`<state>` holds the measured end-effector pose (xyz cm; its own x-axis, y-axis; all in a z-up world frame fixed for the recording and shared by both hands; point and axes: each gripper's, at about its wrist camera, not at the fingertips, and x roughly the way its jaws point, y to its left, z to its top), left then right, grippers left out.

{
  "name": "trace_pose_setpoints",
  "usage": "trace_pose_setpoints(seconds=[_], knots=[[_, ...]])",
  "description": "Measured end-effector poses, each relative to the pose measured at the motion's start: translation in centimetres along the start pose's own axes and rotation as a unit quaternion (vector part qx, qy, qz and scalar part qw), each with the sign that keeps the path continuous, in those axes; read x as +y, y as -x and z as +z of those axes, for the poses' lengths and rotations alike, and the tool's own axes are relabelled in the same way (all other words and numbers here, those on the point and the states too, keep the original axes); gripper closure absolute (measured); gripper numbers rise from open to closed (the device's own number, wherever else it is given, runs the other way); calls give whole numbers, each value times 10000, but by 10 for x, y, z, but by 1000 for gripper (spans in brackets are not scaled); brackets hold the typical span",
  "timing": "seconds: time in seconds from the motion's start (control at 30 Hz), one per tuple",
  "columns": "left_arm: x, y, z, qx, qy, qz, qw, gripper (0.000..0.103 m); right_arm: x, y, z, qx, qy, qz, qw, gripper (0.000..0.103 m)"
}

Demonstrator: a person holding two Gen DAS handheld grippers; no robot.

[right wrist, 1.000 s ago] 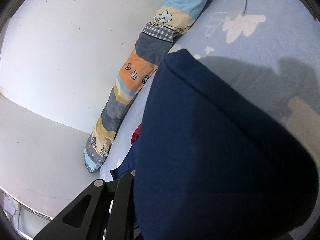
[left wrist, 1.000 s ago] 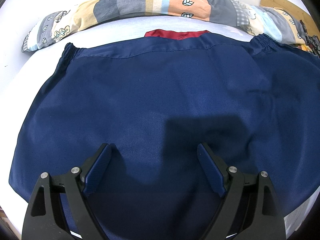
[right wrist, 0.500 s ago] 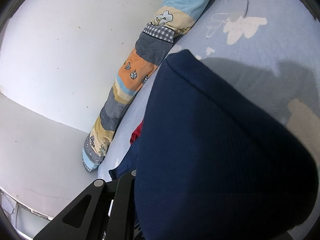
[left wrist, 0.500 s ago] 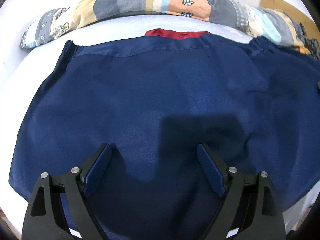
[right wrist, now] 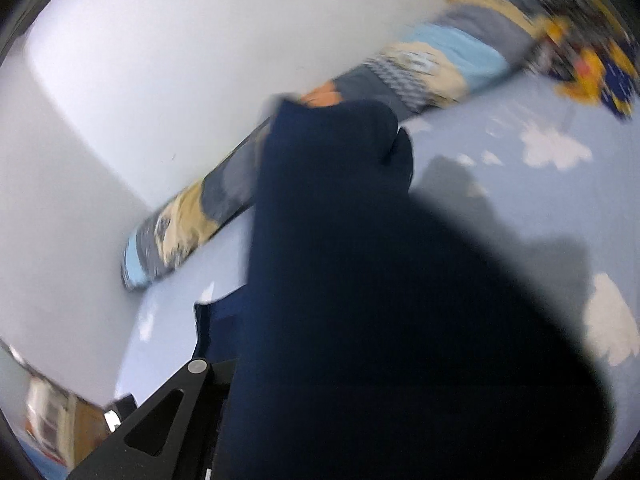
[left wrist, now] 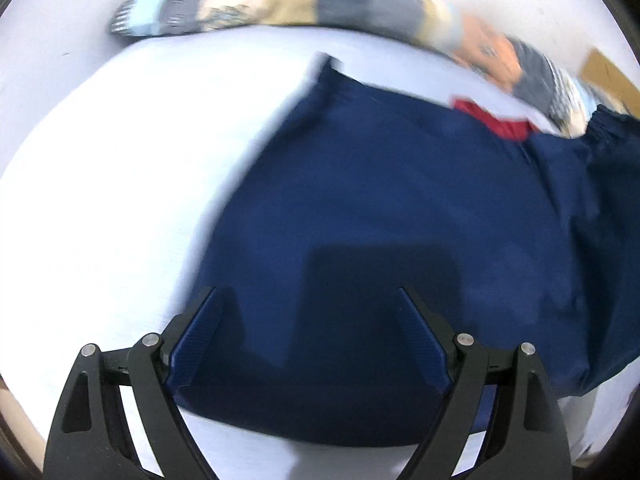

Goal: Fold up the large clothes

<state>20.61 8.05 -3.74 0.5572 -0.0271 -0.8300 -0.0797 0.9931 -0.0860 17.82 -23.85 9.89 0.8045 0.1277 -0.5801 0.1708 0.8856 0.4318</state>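
- The navy garment (left wrist: 380, 200) is spread on the bed (left wrist: 100, 180), filling the centre and right of the left wrist view.
- Your right gripper (right wrist: 256, 408) is clamped on a fold of it, lower centre, mid-fold I'd say.
- Your left gripper (left wrist: 308, 332) hangs wide open with nothing held; next it probably needs an edge.

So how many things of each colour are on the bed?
Navy blue: 1, the navy garment, partly lifted in the right gripper
Red: 1, a red cloth peeking out at the garment's far edge
Patchwork: 1, the long patchwork bolster by the wall
Yellow and blue, blurred: 1, a cloth pile
Total: 4
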Motion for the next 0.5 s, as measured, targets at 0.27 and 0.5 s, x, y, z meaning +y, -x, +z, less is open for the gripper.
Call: trace_pose_setpoints(seconds=[0.27,0.5], knots=[[123,37,9,-633,1170,355,9905,15,168,-82,-97,340,2047,-526,9768,85],[172,35,2,-475,1862,36,9814,15,201,-141,-163,820,2652,-833,9571,85]])
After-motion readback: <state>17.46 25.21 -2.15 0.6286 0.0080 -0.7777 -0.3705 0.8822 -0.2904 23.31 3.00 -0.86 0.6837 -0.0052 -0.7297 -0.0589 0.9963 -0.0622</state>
